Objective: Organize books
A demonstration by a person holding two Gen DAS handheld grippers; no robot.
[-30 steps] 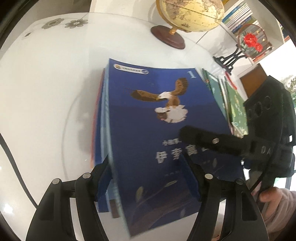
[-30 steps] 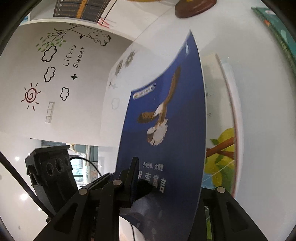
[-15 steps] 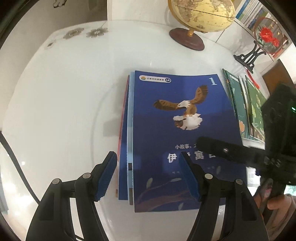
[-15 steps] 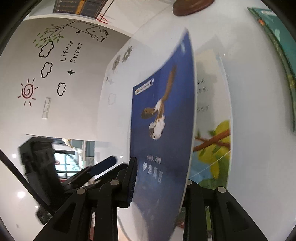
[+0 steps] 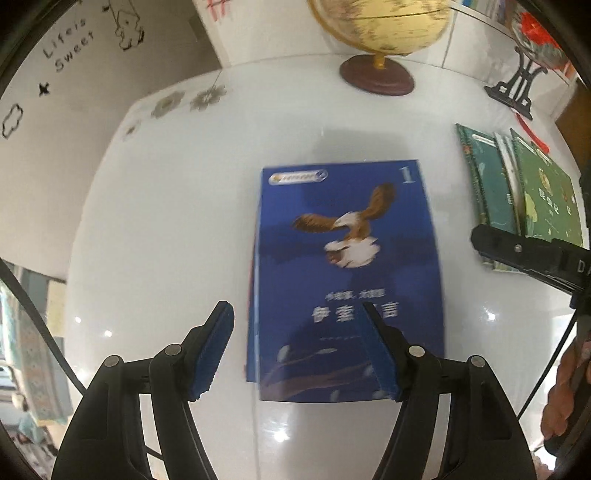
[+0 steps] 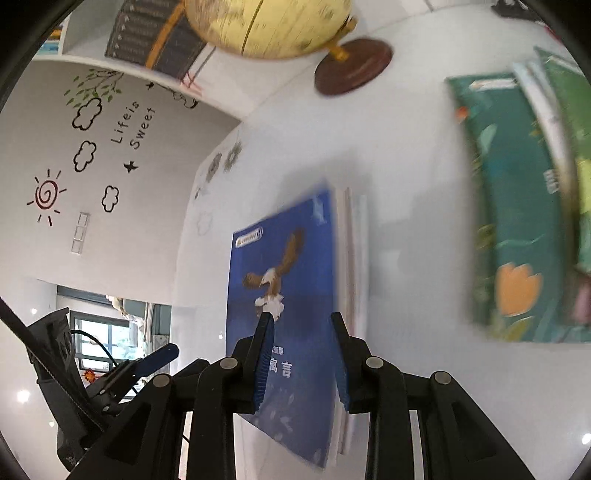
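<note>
Blue eagle-cover book (image 5: pixel 347 273) now released, lies flat on small stack, white table (image 5: pixel 166 229). Left gripper (image 5: pixel 297 347) lifted off, jaws apart, empty. Right gripper (image 6: pixel 301 354) withdrawn, narrow gap, empty. Green books (image 5: pixel 517 192) probably next.

A yellow globe (image 5: pixel 380 26) on a round dark-red base (image 5: pixel 376 75) stands at the far side of the glossy white table (image 5: pixel 166 221). A black ornamental stand (image 5: pixel 515 88) sits to its right. Grey flower motifs (image 5: pixel 184 101) mark the table's far-left edge. The wall (image 6: pixel 110 166) carries cloud, sun and "Life is Sweet" decals.
</note>
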